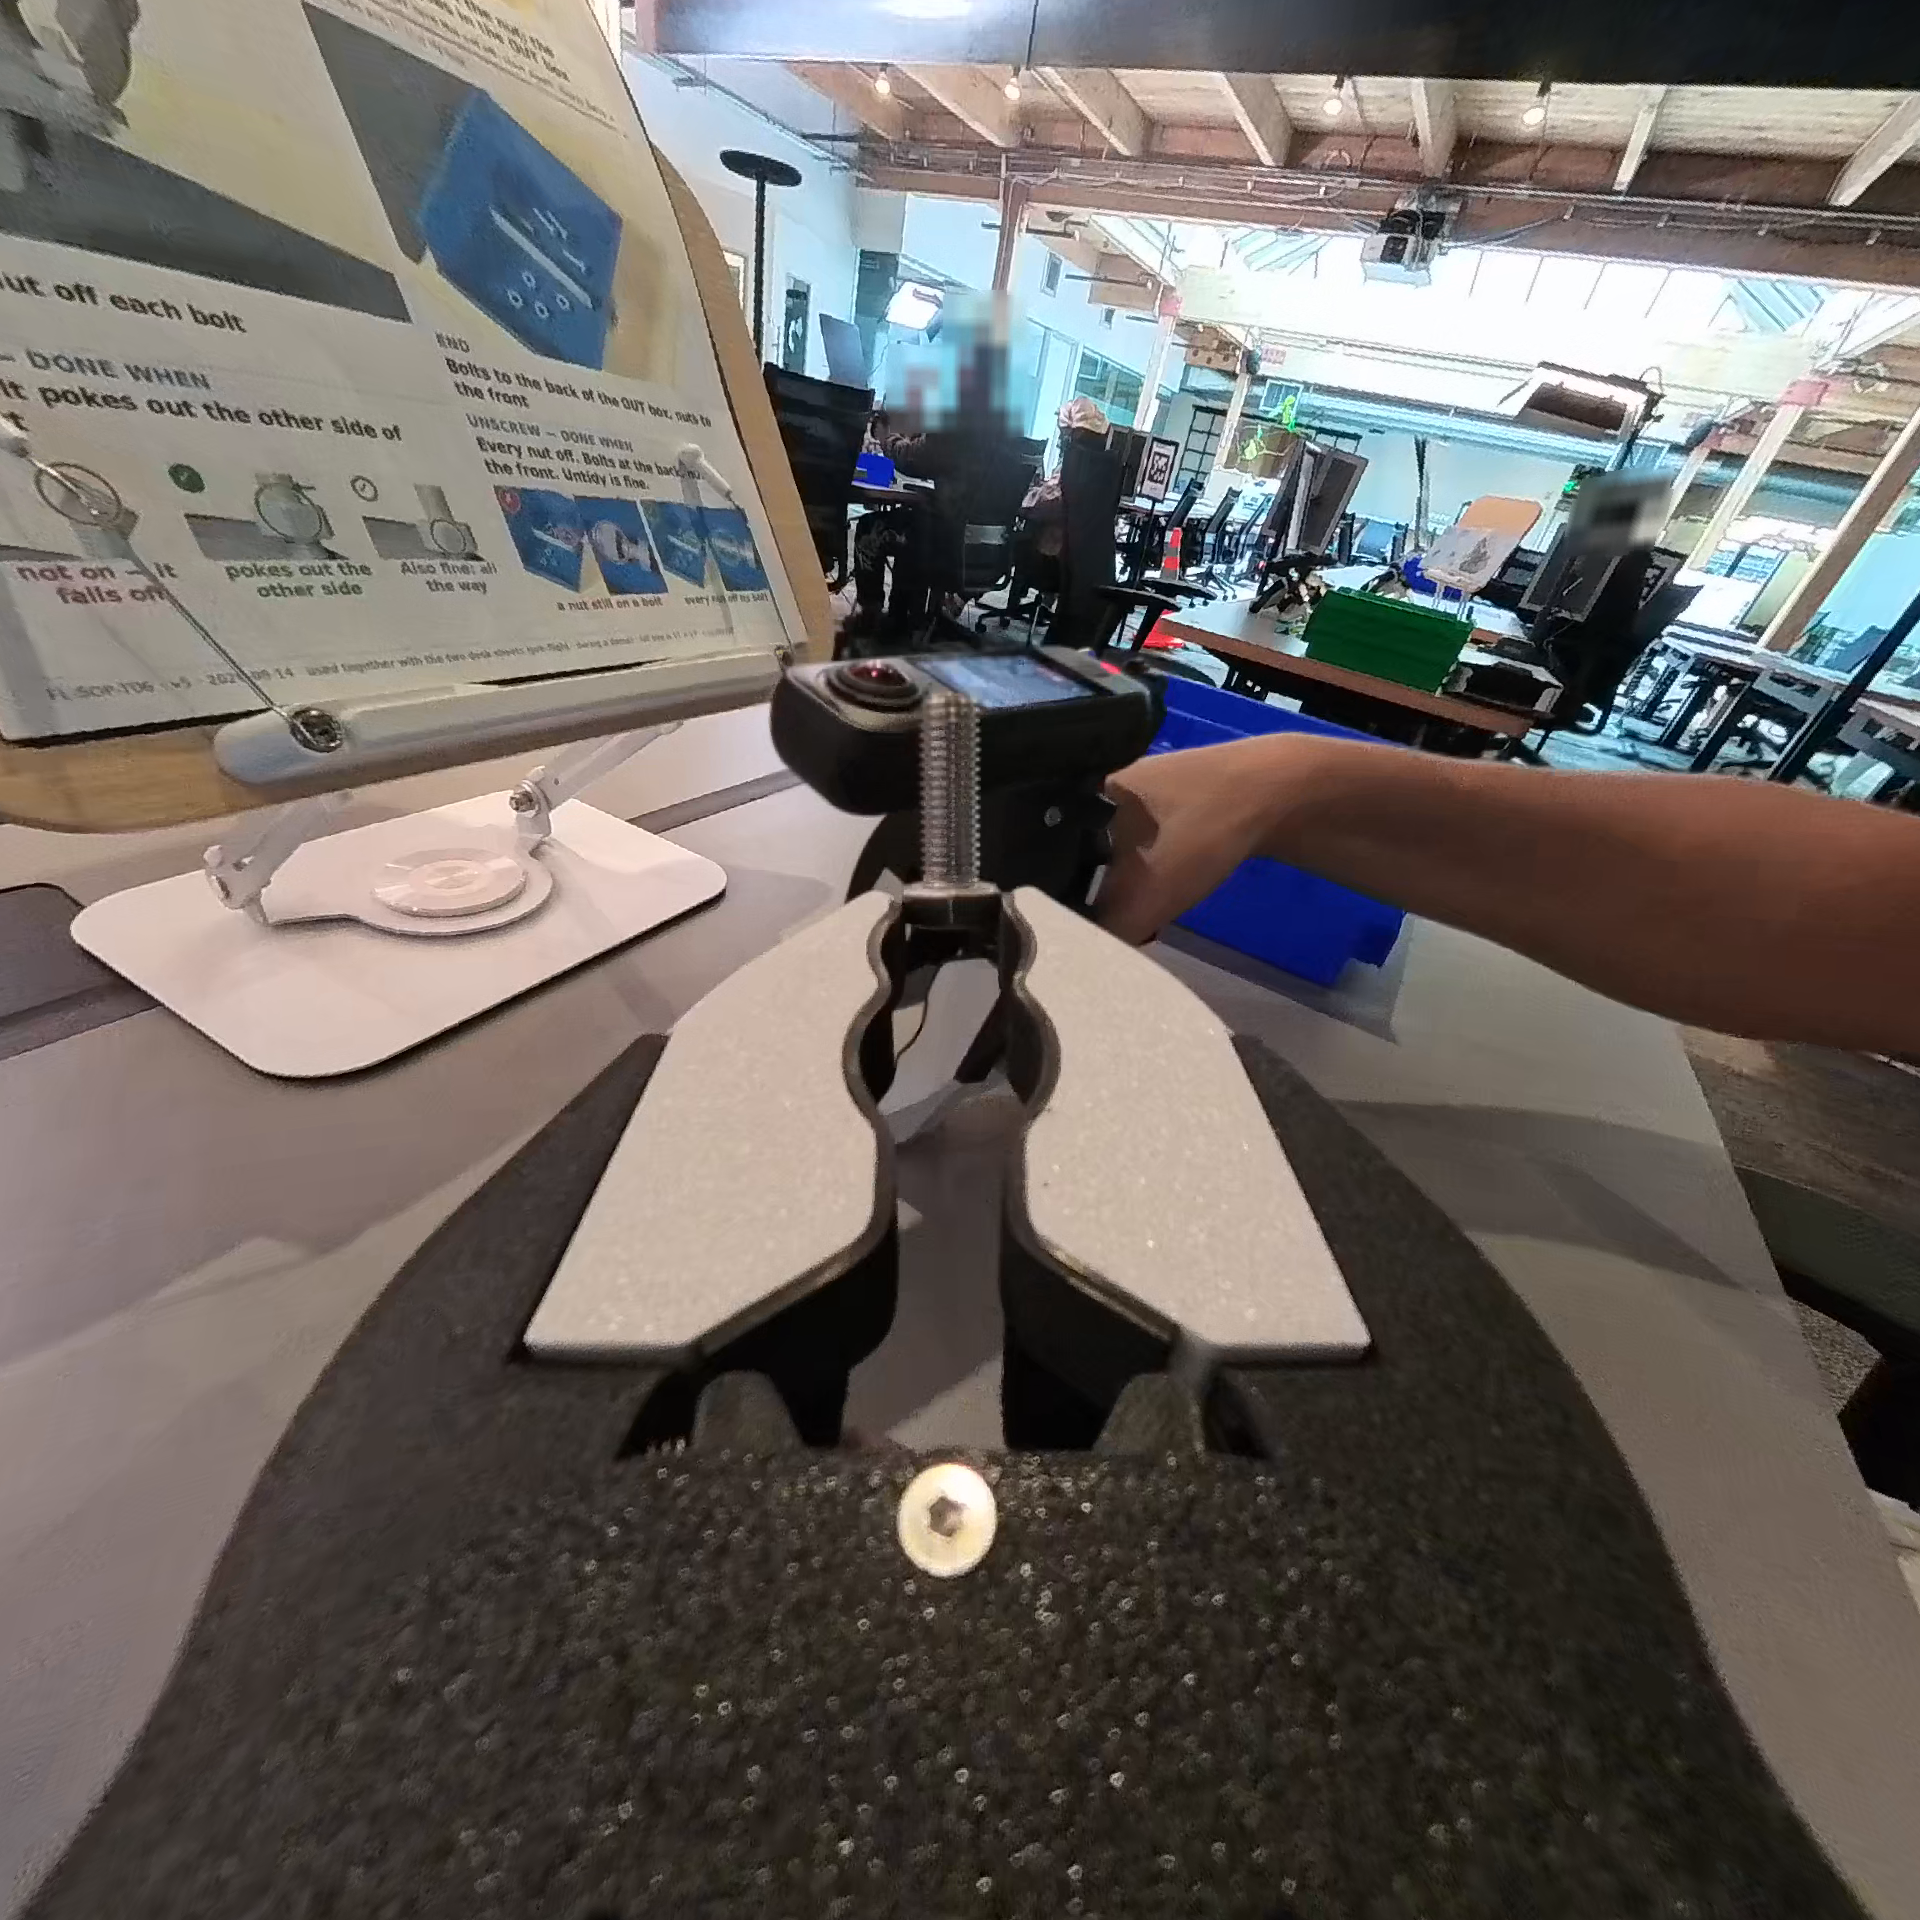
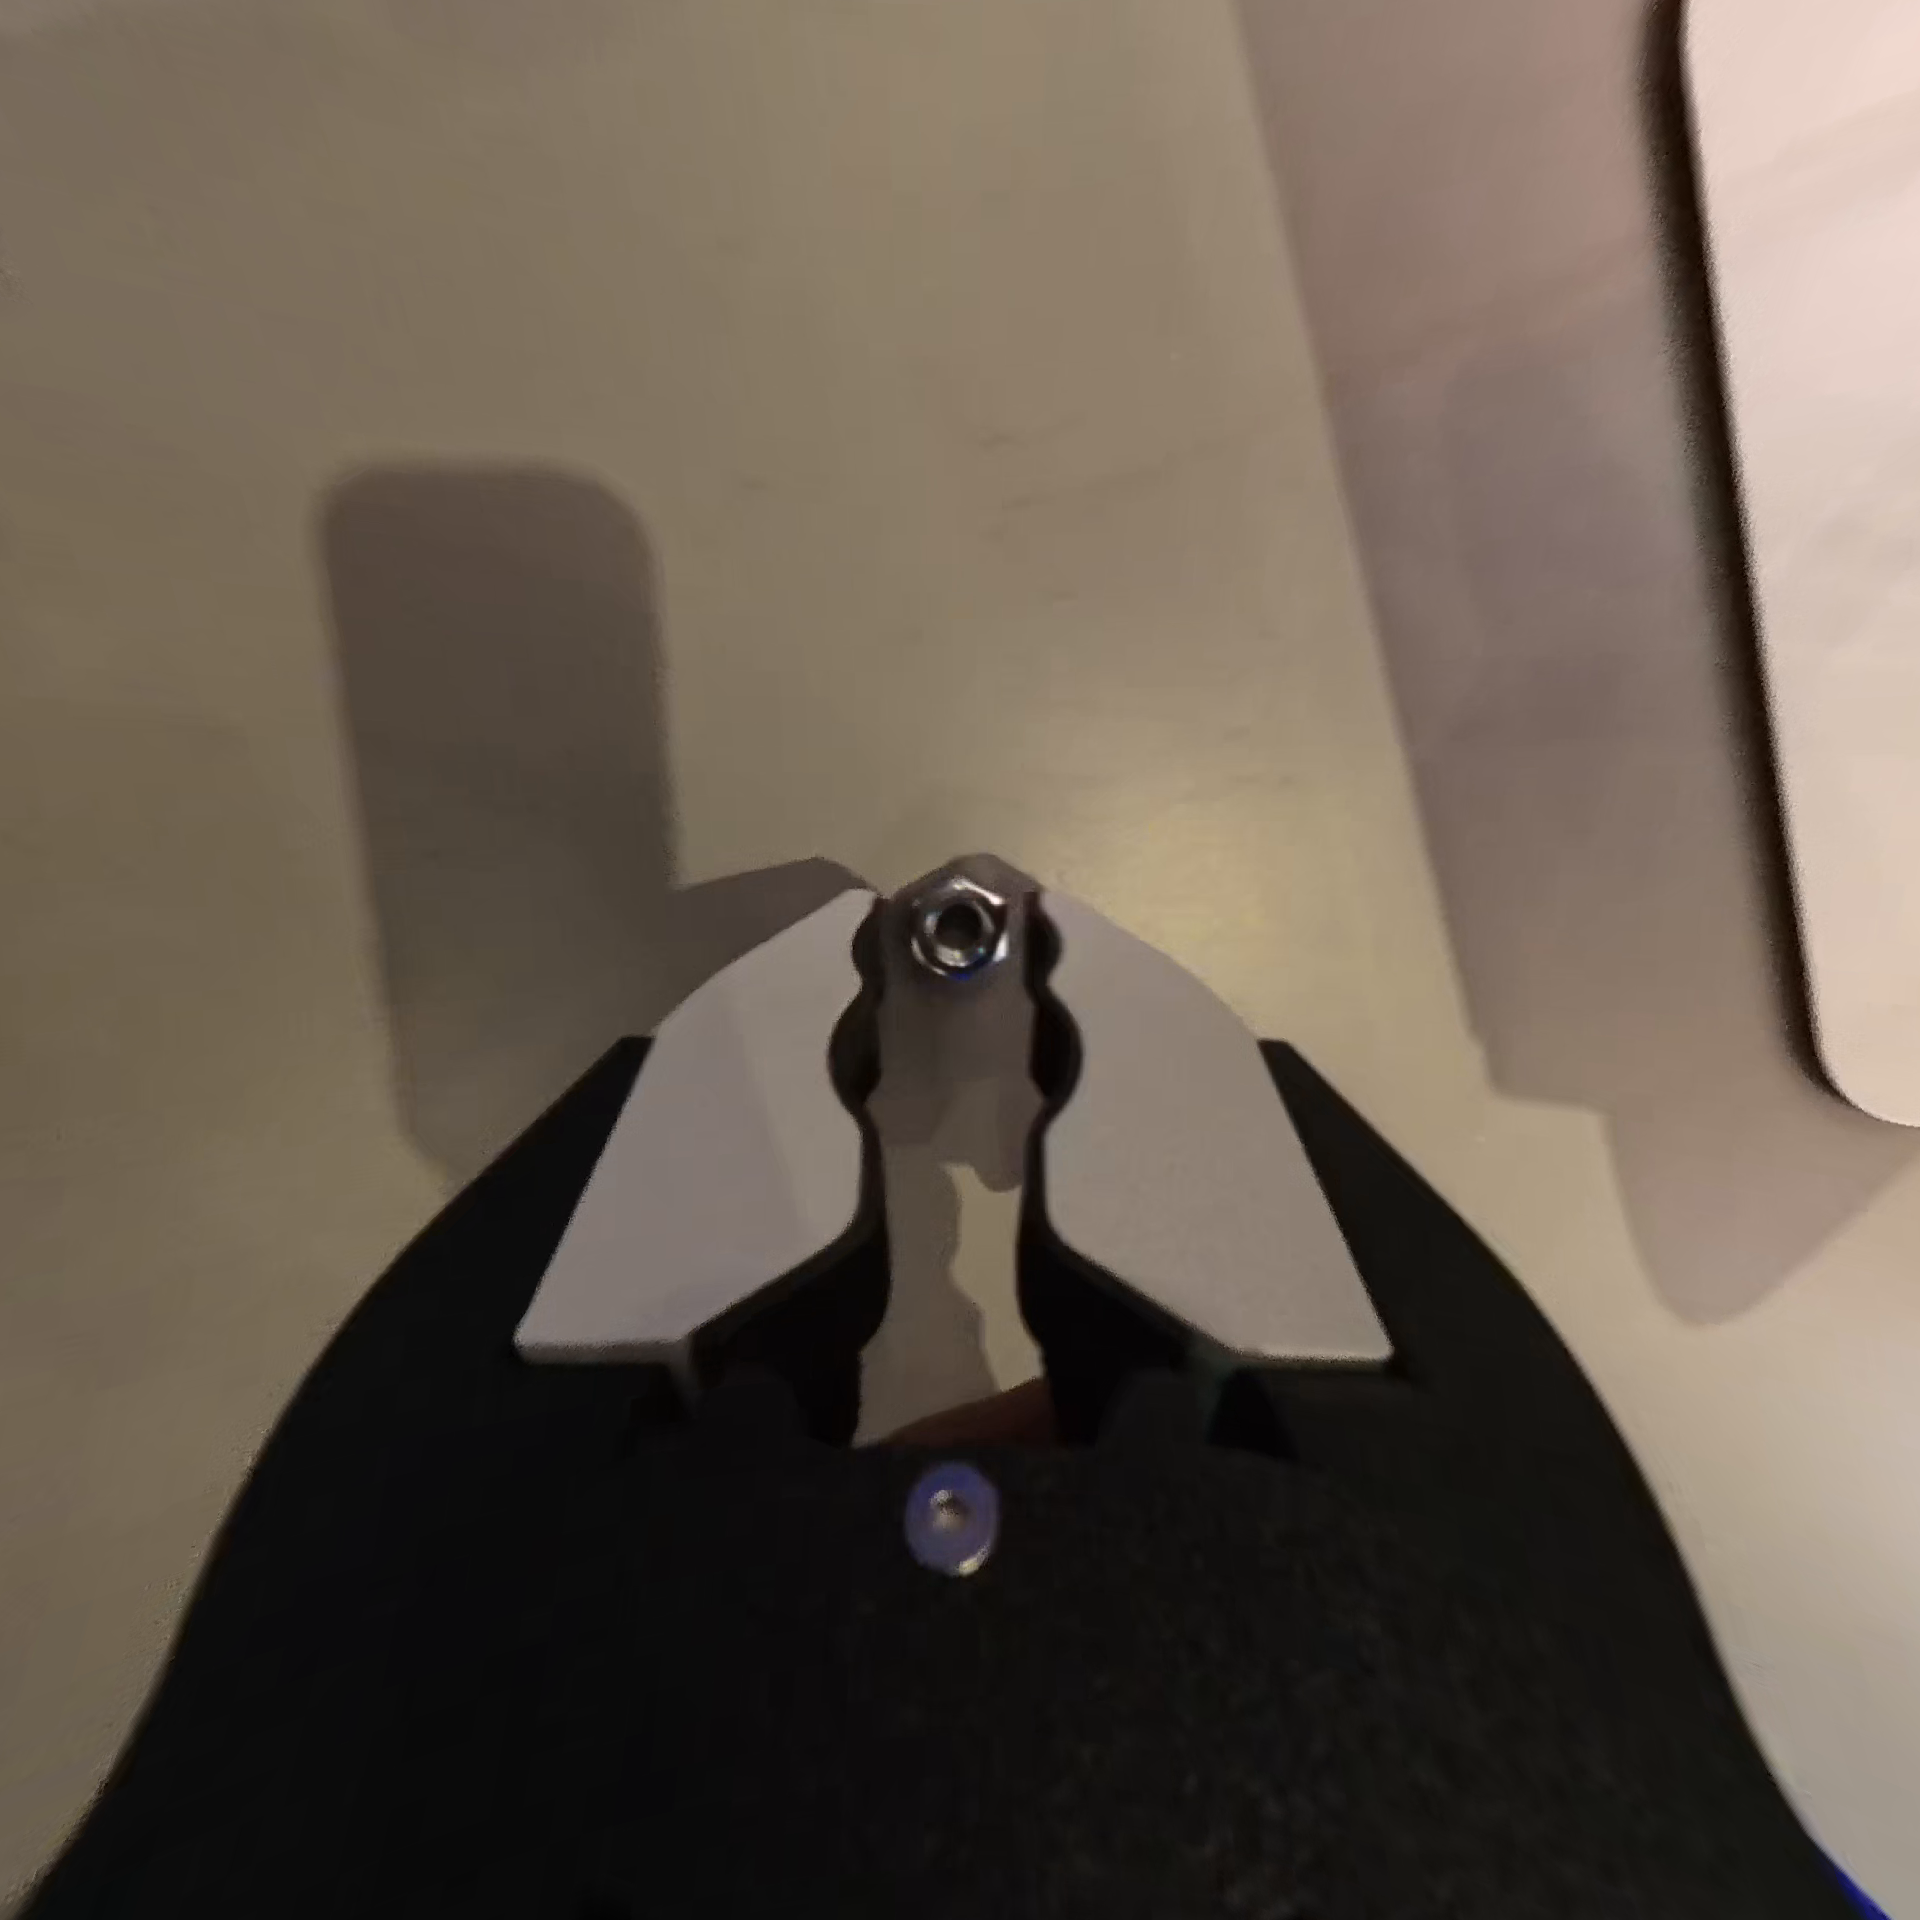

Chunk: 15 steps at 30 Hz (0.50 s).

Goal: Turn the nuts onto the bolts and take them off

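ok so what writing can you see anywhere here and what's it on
I won't quote writing; here is where it stands.
Printed instruction sheet on the white stand: headings, captions and a footer line, mostly legible.
Camera screen behind the bolt: too blurred.
Black-and-white sign far back: too small.
Right wrist view: none on the nut or table.

An open-plan workshop office; long desks (image 1: 1351,644), office chairs (image 1: 1132,592), exposed timber ceiling beams (image 1: 1143,114), green bins (image 1: 1387,634).
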{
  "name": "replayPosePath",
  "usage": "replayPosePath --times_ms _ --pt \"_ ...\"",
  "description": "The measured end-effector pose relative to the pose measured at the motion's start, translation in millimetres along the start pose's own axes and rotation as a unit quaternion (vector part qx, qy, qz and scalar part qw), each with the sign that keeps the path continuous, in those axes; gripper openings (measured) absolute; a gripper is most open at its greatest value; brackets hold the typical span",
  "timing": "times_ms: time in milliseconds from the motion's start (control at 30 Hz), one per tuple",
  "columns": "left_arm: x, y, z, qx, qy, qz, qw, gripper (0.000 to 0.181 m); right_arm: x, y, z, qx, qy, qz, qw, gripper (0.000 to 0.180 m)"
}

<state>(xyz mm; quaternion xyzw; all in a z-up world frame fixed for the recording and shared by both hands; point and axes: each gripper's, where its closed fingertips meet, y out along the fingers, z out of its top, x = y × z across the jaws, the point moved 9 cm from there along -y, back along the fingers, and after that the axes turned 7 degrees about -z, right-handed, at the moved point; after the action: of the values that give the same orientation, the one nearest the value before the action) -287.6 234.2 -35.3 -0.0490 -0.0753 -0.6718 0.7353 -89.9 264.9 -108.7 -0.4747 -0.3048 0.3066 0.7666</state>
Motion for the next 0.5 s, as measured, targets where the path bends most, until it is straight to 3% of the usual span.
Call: replayPosePath --times_ms 33,200,333,500 --pt "0 -1 1 0.001 0.0 -0.001 1.0 0.016 0 0 0 0.008 0.009 0.007 1.0 0.017" --pt "-2 -3 3 0.007 -0.004 0.0 1.0 0.016 1 0 -4 0.059 0.031 0.018 0.998 0.017" --pt "-1 -3 3 0.006 -0.004 -0.002 1.0 0.016 -1 -6 -7 0.174 0.075 0.055 0.98 0.017" --pt "0 0 1 -0.001 -0.002 -0.004 1.0 0.016 -4 -11 -14 0.33 0.087 0.071 0.937 0.017"
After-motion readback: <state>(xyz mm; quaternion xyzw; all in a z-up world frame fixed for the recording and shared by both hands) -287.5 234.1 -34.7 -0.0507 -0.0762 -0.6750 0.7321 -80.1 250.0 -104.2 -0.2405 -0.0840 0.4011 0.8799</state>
